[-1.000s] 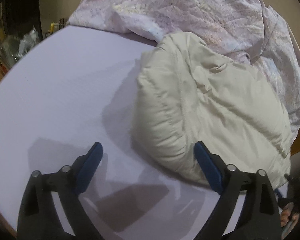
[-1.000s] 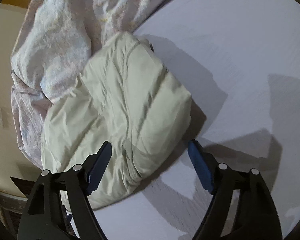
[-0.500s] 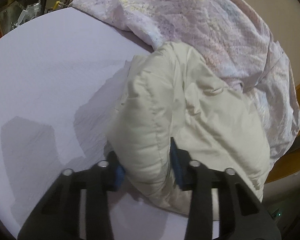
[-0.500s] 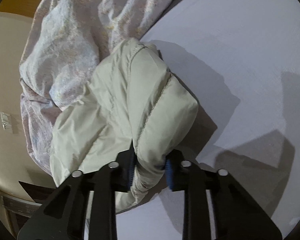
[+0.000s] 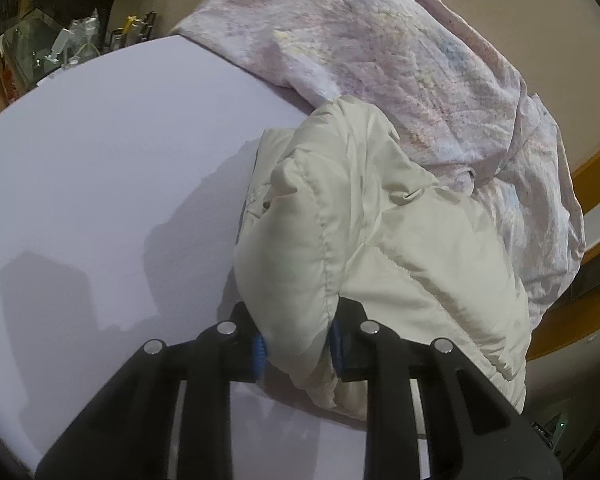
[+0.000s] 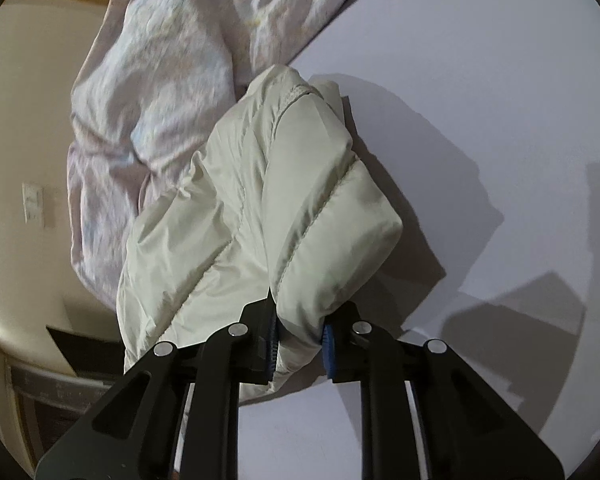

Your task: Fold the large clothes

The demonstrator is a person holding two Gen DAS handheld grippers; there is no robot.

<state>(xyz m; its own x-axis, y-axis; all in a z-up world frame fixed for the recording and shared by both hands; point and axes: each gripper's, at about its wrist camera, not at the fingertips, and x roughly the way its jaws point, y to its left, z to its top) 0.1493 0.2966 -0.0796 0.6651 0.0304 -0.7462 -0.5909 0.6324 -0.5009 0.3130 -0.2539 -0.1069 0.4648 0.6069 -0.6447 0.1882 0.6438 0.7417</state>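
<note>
Both grippers were clamped on the cream puffer jacket (image 5: pixel 380 240): the left gripper (image 5: pixel 298 350) pinched one padded fold, the right gripper (image 6: pixel 299 340) another. The jacket lay on the lavender bed sheet (image 5: pixel 100 180), against a crumpled floral duvet (image 5: pixel 400 60) at the bed's far edge.

The left gripper (image 5: pixel 298 350) pinches a puffy fold of the cream padded jacket (image 5: pixel 380 248) between its blue pads (image 5: pixel 259 354). The jacket lies bunched on the right of the lilac bed (image 5: pixel 100 168), its near edge raised. A crumpled pink quilt (image 5: pixel 400 64) touches its far side. Cluttered bottles (image 5: pixel 80 38) stand far left.
</note>
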